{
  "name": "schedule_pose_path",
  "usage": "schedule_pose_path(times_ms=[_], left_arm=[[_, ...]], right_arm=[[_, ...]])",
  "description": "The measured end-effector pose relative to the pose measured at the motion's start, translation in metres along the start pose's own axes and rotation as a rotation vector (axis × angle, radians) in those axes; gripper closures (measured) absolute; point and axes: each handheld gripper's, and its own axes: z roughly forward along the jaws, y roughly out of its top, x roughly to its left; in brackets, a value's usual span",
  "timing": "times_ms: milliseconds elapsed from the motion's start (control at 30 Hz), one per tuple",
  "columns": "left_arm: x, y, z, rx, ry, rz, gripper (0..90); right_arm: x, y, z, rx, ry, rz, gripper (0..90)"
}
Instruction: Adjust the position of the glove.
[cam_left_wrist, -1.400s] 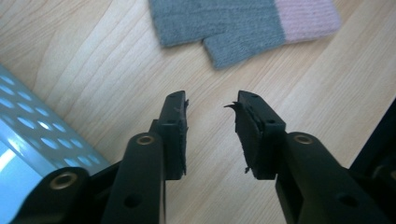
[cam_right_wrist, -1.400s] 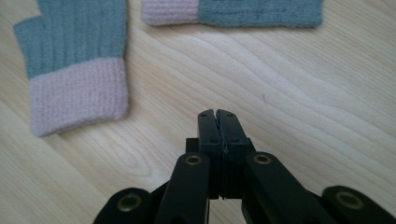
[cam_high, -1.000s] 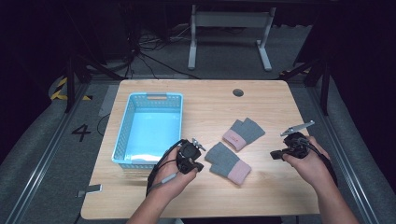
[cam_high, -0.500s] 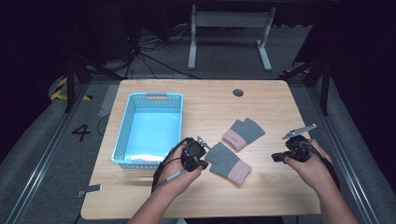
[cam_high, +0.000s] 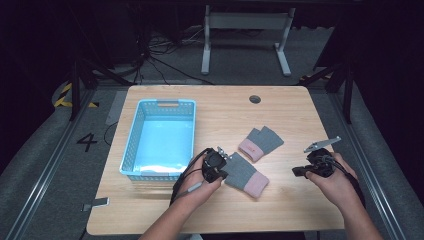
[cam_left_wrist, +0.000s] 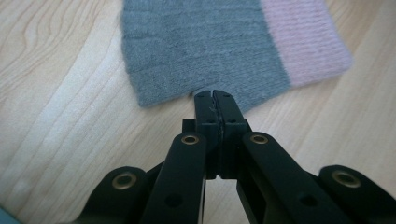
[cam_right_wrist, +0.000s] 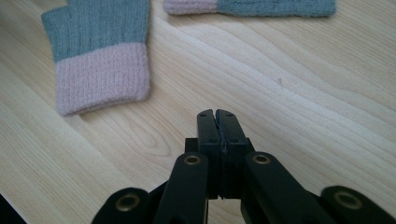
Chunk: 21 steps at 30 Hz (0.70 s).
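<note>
where the wooden worktop (cam_high: 280, 115) spreads under the high view, a light blue basket (cam_high: 131, 150) stands on its left half, its long side running away from the person. right of the basket lie two grey fingerless gloves with pink cuffs, well apart from the basket wall and near each other without touching. the near glove (cam_high: 245, 174) lies slantwise toward the person's edge, pink cuff at its lower right; the far glove (cam_high: 261, 143) sits just beyond it, cuff turned to the lower left.

the left tongs (cam_high: 223, 167) come in at the grey end of the near glove. in the left gripper view those tongs (cam_left_wrist: 214, 94) are clenched, both black tips pressed together with nothing between them, and they sit right at the grey hem of the near glove (cam_left_wrist: 201, 46), at its edge; whether they touch the knit i cannot tell. its pink cuff reaches off to the upper right there.

the right tongs (cam_high: 298, 172) hover over bare wood to the right of both gloves. in the right gripper view they (cam_right_wrist: 216, 114) are likewise clenched on nothing, with the far glove (cam_right_wrist: 100, 51) up at the left and the near glove (cam_right_wrist: 252, 6) along the top edge.
</note>
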Motion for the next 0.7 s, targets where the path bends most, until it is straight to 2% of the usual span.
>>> schedule_pose_path(times_ms=[267,700], left_arm=[[-0.007,0.001,0.014,0.008,0.001,0.022,90.0],[-0.01,0.001,0.022,0.026,0.011,0.037,90.0]], right_arm=[[0.004,0.001,0.005,0.011,0.003,-0.015,90.0],[0.007,0.001,0.007,0.02,0.004,-0.028,90.0]])
